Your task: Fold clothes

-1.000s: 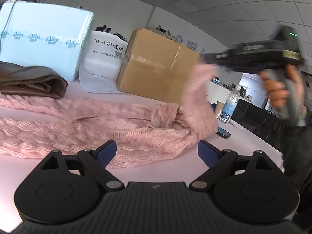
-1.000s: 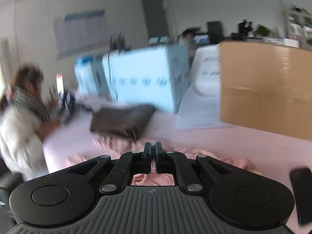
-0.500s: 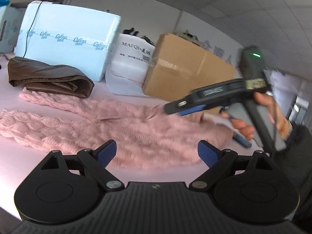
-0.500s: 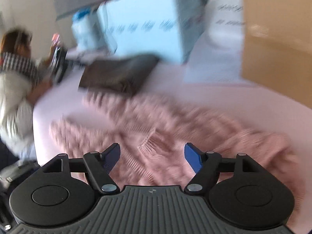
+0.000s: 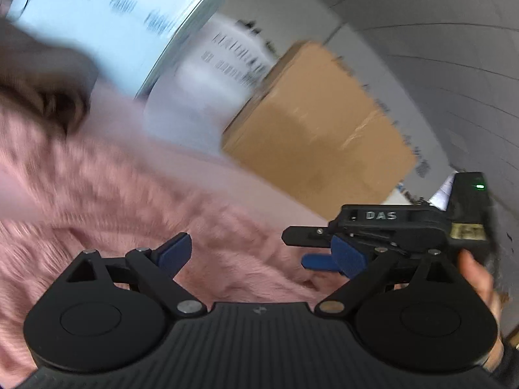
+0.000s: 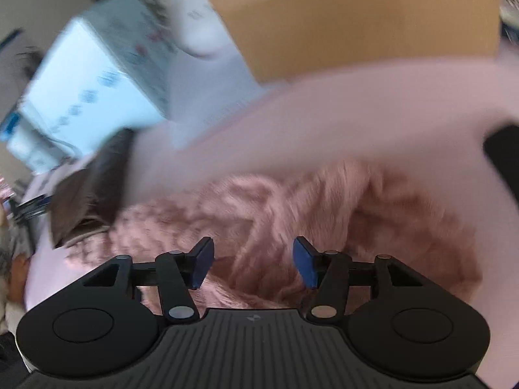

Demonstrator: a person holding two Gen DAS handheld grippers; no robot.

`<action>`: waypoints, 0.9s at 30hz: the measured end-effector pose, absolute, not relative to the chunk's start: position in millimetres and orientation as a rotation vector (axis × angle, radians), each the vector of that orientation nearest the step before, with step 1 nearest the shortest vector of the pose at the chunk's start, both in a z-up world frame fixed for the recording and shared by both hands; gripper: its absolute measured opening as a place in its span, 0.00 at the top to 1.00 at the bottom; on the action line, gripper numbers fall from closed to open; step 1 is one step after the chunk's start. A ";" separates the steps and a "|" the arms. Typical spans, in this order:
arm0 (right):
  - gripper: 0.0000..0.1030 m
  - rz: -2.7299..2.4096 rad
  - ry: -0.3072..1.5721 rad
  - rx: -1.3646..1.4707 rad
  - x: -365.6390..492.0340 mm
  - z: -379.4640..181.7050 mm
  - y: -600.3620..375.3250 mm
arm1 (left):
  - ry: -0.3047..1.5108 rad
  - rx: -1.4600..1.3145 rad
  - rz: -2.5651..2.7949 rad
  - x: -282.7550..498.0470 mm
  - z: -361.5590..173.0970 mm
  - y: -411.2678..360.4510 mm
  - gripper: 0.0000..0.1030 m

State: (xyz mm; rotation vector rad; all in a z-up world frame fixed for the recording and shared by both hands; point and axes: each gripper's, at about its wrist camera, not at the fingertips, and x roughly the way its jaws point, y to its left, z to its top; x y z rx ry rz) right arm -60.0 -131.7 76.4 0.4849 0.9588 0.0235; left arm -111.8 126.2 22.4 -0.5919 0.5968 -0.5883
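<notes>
A pink cable-knit sweater [image 5: 113, 194] lies spread on the pink table [image 6: 356, 113], blurred by motion. My left gripper [image 5: 259, 253] hovers low over its near part with the jaws wide and still opening, nothing between them. In the left wrist view my right gripper [image 5: 296, 249] sits just to the right, held by a hand [image 5: 476, 275], its tips close above the knit. In its own view the right gripper [image 6: 253, 256] points down at the sweater [image 6: 292, 207]. Its jaws are closing, with knit below the gap and the pads clear of it.
A folded brown garment [image 6: 87, 194] lies at the sweater's far left end. Behind stand a light blue box [image 5: 107, 22], a white bag [image 5: 211, 81] and a cardboard box [image 5: 318, 129]. A dark flat object [image 6: 502, 155] lies on the table at the right.
The right gripper let go of the lifted sweater part, opened, sank toward the knit and narrowed again. The left gripper rolled and swung in beside it.
</notes>
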 end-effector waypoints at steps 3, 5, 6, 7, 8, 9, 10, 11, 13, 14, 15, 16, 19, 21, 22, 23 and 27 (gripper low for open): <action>0.48 -0.029 0.942 0.384 -69.7 75.1 -119.2 | 0.627 -0.593 -0.608 -104.8 11.6 135.0 0.11; 0.46 -0.039 0.908 0.337 -82.1 86.3 -121.2 | 0.622 -0.542 -0.594 -105.0 9.6 138.4 0.12; 0.45 -0.044 0.890 0.313 -88.4 92.4 -122.3 | 0.624 -0.510 -0.590 -104.2 9.0 137.3 0.11; 0.45 -0.050 0.874 0.300 -93.1 97.6 -124.2 | 0.623 -0.498 -0.591 -104.1 9.2 135.8 0.11; 0.45 -0.065 0.857 0.284 -96.7 101.5 -126.0 | 0.621 -0.492 -0.589 -104.3 9.2 134.0 0.11; 0.45 -0.087 0.840 0.262 -96.8 102.8 -128.4 | 0.620 -0.489 -0.590 -104.1 9.2 133.0 0.10; 0.45 -0.108 0.831 0.236 -94.9 100.9 -129.6 | 0.622 -0.495 -0.596 -103.1 8.9 133.3 0.10; 0.45 -0.129 0.823 0.210 -92.8 98.4 -130.5 | 0.624 -0.509 -0.603 -101.4 8.2 134.1 0.10; 0.47 -0.154 0.824 0.171 -87.4 90.7 -131.6 | 0.626 -0.524 -0.607 -99.2 7.3 136.0 0.10; 0.49 -0.154 0.837 0.163 -83.9 84.9 -131.7 | 0.626 -0.524 -0.608 -99.3 8.1 136.4 0.10; 0.52 -0.154 0.850 0.154 -80.5 79.1 -131.8 | 0.624 -0.516 -0.606 -101.0 9.2 136.0 0.10; 0.62 -0.146 0.861 0.154 -78.3 74.4 -131.7 | 0.621 -0.502 -0.604 -103.6 9.9 135.1 0.10; 0.86 -0.118 0.859 0.134 -74.5 60.8 -126.9 | 0.616 -0.475 -0.598 -105.6 11.8 132.8 0.10; 0.92 -0.121 0.753 0.138 -79.2 62.9 -121.6 | 0.616 -0.482 -0.600 -106.3 12.6 134.0 0.10; 0.93 -0.115 0.704 0.178 -81.4 67.7 -122.8 | 0.617 -0.486 -0.601 -105.4 12.8 134.3 0.10; 0.94 -0.106 0.656 0.223 -83.5 73.0 -124.4 | 0.616 -0.493 -0.602 -104.8 12.7 135.3 0.10; 0.94 -0.115 0.571 0.359 -79.3 102.3 -128.6 | 0.581 -0.571 -0.586 -108.6 11.4 146.7 0.10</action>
